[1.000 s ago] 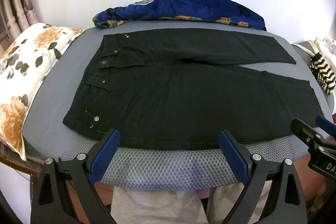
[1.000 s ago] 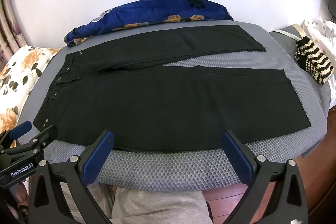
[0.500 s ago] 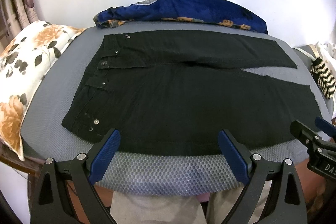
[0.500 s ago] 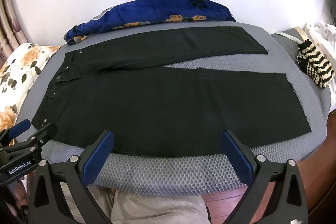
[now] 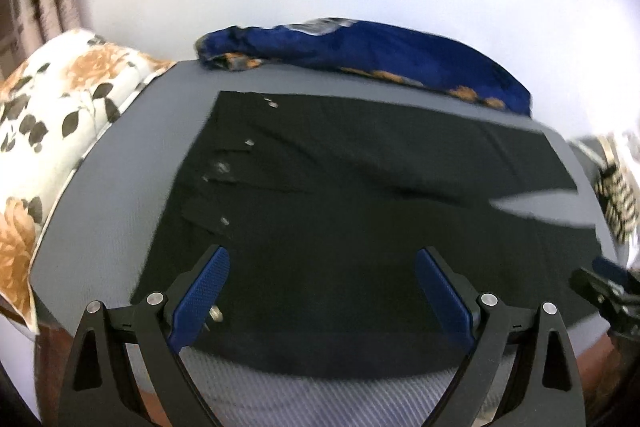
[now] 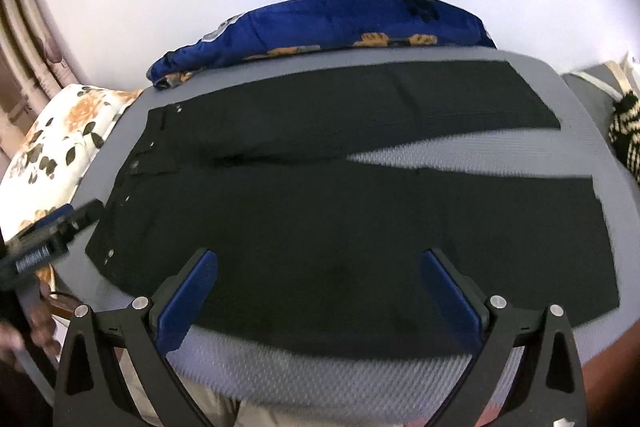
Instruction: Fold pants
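While black pants [image 6: 340,211] lie flat (legs splayed), left gripper [image 5: 322,259] and right gripper [image 6: 320,259] hover wide, empty

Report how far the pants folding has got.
Done: the black pants lie spread flat on the grey pad, legs apart in a V, waistband to the left. In hand: nothing yet; the left gripper and right gripper are both open over the near leg, fingers gripping no cloth. Left: every fold, since no part is doubled over.
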A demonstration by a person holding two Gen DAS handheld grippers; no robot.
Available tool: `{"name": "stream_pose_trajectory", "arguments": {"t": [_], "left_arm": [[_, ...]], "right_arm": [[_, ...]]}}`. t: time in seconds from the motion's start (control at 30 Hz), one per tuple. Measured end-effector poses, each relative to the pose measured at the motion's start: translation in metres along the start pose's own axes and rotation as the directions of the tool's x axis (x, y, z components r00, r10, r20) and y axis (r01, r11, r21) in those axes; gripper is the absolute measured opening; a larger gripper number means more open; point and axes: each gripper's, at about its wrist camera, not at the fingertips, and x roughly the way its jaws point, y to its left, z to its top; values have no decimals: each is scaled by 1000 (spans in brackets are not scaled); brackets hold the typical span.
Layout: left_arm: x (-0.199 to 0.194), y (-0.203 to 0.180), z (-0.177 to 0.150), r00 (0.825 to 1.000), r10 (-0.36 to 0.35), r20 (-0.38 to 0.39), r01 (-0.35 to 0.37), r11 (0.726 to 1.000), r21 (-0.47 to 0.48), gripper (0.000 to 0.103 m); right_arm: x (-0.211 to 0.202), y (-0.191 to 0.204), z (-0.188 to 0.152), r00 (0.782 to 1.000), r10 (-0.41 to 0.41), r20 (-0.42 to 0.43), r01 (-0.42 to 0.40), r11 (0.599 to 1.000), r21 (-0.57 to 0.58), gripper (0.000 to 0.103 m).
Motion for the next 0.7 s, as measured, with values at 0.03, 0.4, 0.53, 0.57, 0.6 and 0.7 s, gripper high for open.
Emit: {"name": "stream_pose_trajectory", "arguments": {"t": [0.03, 0.4, 0.53, 0.57, 0.6, 0.7], "left_arm": [[7, 15, 12, 1000, 2, 1, -2, 999, -38, 94], [99, 129, 106, 991, -129, -29, 119, 969, -217, 52], [150, 163, 134, 961, -268, -65, 237, 925, -298, 36], [161, 168, 139, 955, -288, -79, 250, 915, -316, 36], [172, 174, 143, 946, -311, -88, 266, 903, -338, 36], [209, 192, 158, 921, -375, -107, 305, 863, -403, 36]], "right_arm": [[2, 1, 6, 1000, -2, 13, 2, 1000, -19, 102], [64, -14, 85, 989, 146, 26, -148, 986, 75, 102], [88, -12, 100, 990, 138, -4, -137, 988, 77, 102], [97, -10, 103, 990, 140, -21, -138, 988, 74, 102], [102, -10, 104, 989, 142, -32, -139, 987, 76, 102], [119, -8, 107, 990, 134, -52, -129, 988, 87, 102]]}}
